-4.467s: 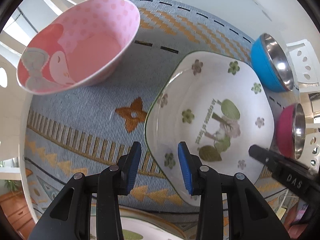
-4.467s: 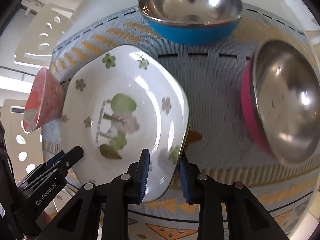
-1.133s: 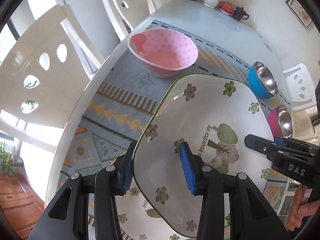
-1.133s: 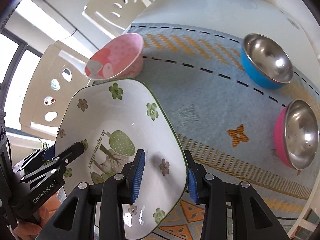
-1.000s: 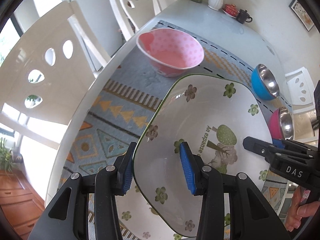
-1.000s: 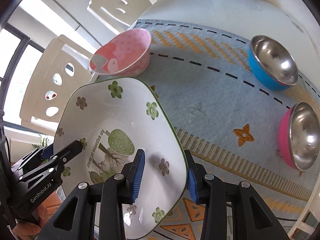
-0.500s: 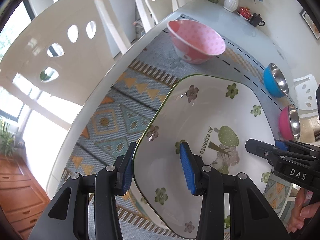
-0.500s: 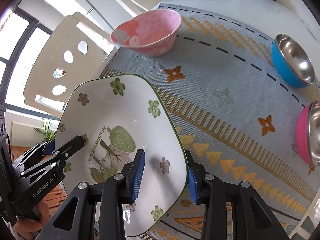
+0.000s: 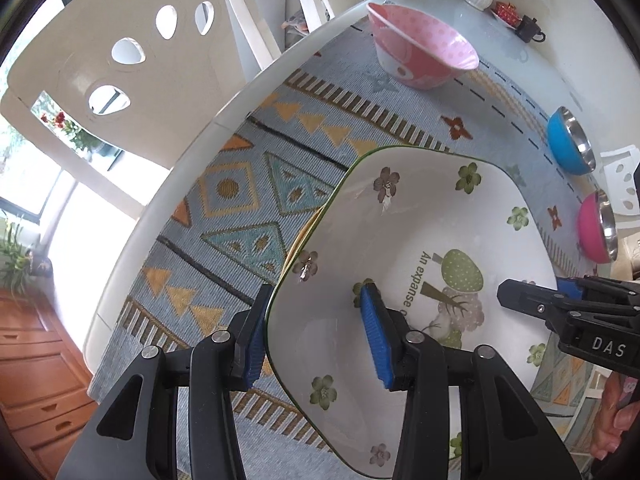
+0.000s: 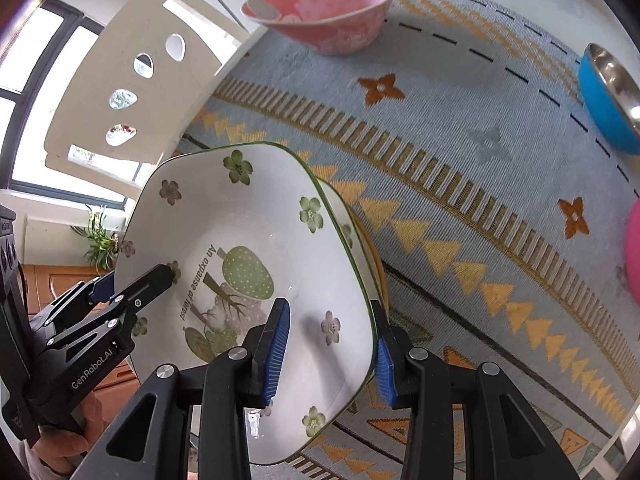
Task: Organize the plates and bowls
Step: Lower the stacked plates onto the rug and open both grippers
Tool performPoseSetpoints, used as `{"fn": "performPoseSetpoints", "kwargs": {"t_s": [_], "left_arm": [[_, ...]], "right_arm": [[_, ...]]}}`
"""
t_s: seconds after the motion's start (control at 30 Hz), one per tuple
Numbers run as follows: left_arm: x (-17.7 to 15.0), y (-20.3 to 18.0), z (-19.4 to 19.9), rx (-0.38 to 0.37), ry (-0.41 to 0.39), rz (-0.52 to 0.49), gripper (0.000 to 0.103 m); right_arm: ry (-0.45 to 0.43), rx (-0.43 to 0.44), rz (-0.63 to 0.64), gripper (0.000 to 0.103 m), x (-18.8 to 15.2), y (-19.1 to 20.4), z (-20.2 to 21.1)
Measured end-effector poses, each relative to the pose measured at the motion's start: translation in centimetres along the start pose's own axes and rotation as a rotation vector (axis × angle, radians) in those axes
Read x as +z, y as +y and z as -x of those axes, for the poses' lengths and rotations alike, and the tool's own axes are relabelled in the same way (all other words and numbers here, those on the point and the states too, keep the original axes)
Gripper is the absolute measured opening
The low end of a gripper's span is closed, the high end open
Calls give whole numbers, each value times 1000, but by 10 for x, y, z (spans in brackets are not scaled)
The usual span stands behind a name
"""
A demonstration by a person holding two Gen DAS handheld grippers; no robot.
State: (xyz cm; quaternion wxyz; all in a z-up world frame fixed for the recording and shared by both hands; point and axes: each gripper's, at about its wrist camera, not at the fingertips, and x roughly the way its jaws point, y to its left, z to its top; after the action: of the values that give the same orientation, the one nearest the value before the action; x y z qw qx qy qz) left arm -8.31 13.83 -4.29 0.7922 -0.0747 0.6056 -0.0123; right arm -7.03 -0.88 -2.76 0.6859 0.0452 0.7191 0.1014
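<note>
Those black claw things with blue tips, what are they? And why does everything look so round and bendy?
They are two grabbing tools, and a person holds one in each hand. Each tool carries a small camera with a very wide lens, which bends the picture. One picture looks along the left gripper, the other along the right gripper.

Both grippers pinch opposite edges of the same dish, a white five-sided plate with green flowers and a tree drawing. Each has one blue finger inside the plate and one outside its rim. Another dish's edge peeks out just beneath it.

Below is a white table covered with a blue patterned mat. On the mat sit a pink dotted bowl, a blue steel-lined bowl and a pink steel-lined bowl.
</note>
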Motion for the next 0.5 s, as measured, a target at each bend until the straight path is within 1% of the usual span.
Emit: {"fn": "performPoseSetpoints", "kwargs": {"t_s": [0.2,0.5], "left_arm": [[0,4,-2,-7,6,22,40],[-3,10,-9,-12,29,41,41]], "right_arm": [[27,-10,17,38,4,6,-5],[47,0,5,38,4,8,-16]]}}
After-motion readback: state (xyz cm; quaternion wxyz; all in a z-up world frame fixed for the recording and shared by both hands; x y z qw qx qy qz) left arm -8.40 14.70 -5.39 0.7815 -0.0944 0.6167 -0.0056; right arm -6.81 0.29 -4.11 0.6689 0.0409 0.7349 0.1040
